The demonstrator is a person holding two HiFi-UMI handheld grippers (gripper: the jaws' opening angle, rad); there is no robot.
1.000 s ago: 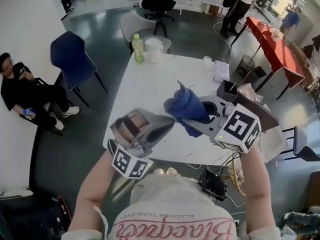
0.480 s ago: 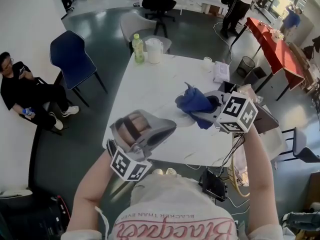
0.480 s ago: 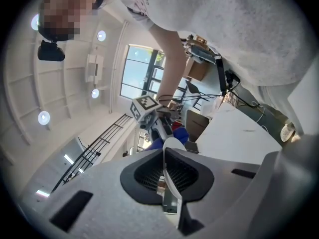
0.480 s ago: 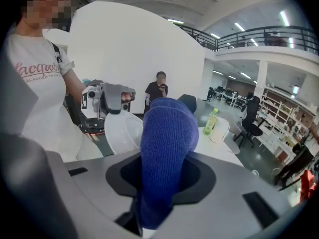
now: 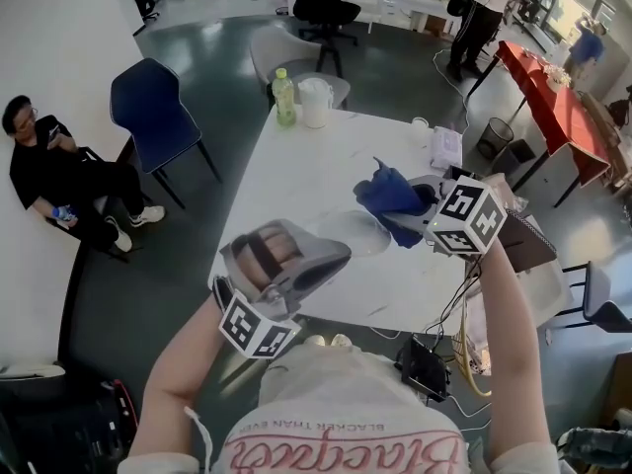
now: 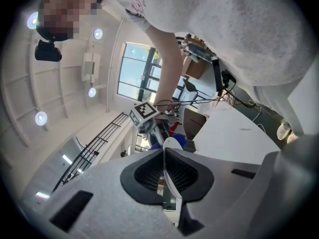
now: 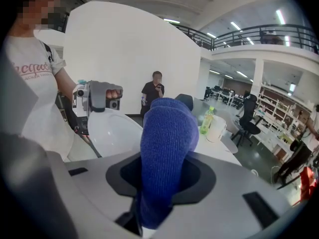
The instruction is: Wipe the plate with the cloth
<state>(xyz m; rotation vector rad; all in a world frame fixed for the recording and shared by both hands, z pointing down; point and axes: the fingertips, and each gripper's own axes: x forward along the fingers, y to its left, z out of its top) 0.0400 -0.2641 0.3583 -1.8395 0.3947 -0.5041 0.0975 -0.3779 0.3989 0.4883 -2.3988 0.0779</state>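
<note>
My left gripper [image 5: 334, 253] is shut on the rim of a white plate [image 5: 357, 231], which it holds on edge above the near side of the white table [image 5: 306, 171]. In the left gripper view the rim [image 6: 170, 164] stands edge-on between the jaws. The right gripper [image 5: 419, 203] is shut on a blue cloth [image 5: 389, 196], up and to the right of the plate and apart from it. From the right gripper view the cloth [image 7: 165, 151] bulges out of the jaws, with the plate [image 7: 112, 133] and the left gripper [image 7: 98, 96] beyond it to the left.
A green bottle [image 5: 284, 97] and a white jug [image 5: 315, 102] stand at the table's far end. A cup [image 5: 422, 123], papers [image 5: 446, 147] and a dark box [image 5: 460, 175] lie along its right side. A blue chair [image 5: 156, 117] and a seated person [image 5: 61, 168] are to the left.
The right gripper has carried the blue cloth to the right and lower, away from the plate. The left gripper and plate have stayed put.
</note>
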